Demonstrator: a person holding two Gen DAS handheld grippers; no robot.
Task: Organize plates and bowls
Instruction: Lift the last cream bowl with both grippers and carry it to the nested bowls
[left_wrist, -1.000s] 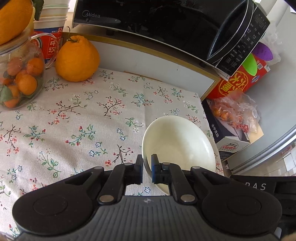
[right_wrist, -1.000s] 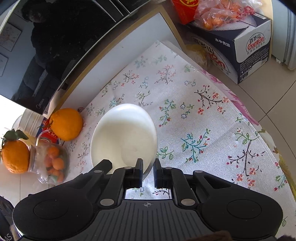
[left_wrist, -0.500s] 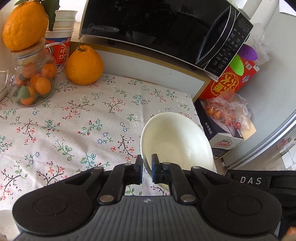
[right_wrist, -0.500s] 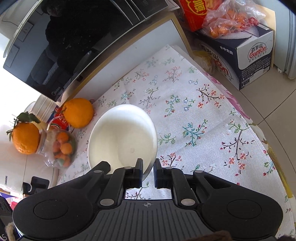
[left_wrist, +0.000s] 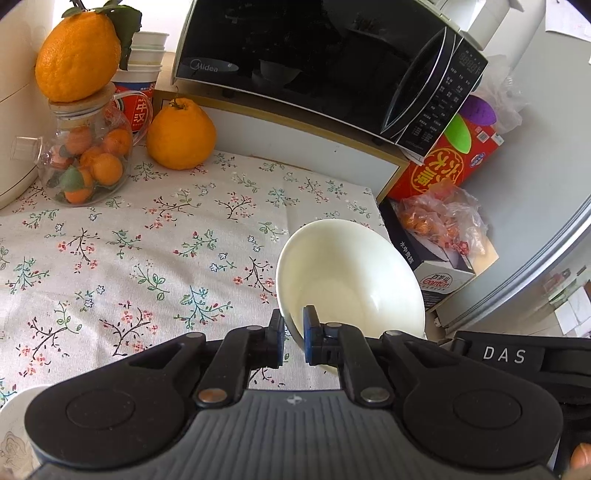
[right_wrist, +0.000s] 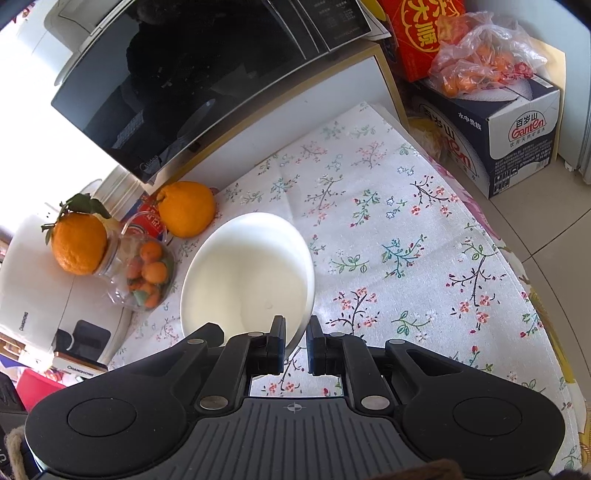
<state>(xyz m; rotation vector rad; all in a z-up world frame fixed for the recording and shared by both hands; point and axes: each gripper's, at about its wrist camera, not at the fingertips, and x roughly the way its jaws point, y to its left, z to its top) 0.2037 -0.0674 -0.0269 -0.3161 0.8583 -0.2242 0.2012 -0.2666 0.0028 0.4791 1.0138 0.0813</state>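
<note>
Microwave (left_wrist: 317, 62): "Midea" on door. Box (right_wrist: 517, 136): "Ganten", "百岁山", "水中贵族". Red carton (left_wrist: 443, 166): "大顺". Cup (left_wrist: 138, 107): "中汉". Black bar (left_wrist: 517, 356): "DAS". White appliance (right_wrist: 40, 295): "CHANGHONG".

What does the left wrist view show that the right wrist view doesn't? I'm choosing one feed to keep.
Only the left wrist view: the left gripper shut on a cream bowl, stacked paper cups, a purple bag.
Only the right wrist view: the right gripper shut on a white bowl, a white appliance, floor tiles.
Both: the black microwave, two large oranges, the glass jar of small oranges, the floral tablecloth, the water carton.
</note>
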